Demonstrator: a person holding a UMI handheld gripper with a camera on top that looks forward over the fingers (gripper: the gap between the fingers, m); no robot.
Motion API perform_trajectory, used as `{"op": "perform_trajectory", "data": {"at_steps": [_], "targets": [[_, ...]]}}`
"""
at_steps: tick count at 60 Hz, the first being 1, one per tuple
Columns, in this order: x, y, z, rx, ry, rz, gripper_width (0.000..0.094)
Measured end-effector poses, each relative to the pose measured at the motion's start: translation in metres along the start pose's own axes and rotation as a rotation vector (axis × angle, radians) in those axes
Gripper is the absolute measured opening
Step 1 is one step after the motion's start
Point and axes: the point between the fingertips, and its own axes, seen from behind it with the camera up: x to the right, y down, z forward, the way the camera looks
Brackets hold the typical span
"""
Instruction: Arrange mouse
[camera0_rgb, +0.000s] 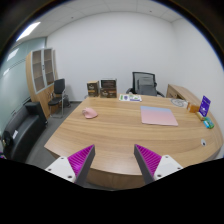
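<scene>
One wide wooden table (120, 128), pink mat (158, 116), perhaps mouse (90, 113), claw (114, 160) open, empty.

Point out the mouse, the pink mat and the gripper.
mouse (90, 113), gripper view, on its top shell.
pink mat (158, 116), gripper view, on its flat middle.
gripper (115, 160), gripper view, midway between the open fingertips.

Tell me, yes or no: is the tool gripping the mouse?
No; the tool is open and empty, and the mouse lies far ahead on the table.

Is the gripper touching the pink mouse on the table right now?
Apart. The gripper view shows the open gripper at the table's near edge, with bare tabletop between its fingers and the mouse far beyond.
</scene>
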Motion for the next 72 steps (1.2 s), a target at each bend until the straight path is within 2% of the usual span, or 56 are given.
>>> {"op": "perform_trajectory", "data": {"at_steps": [8, 22, 39, 49, 72], "targets": [[-0.115, -0.023, 0.037, 0.019, 0.014, 0.026, 0.0829], [-0.207, -0.040, 0.109, -0.014, -0.044, -0.011, 0.0826], [-0.200, -0.084, 0.245, 0.031, -0.006, -0.062, 0.0824], [-0.188, -0.088, 0.323, -0.001, -0.018, -0.088, 0.0826], [-0.187, -0.100, 0.415, -0.040, -0.082, -0.104, 0.0816]]}}
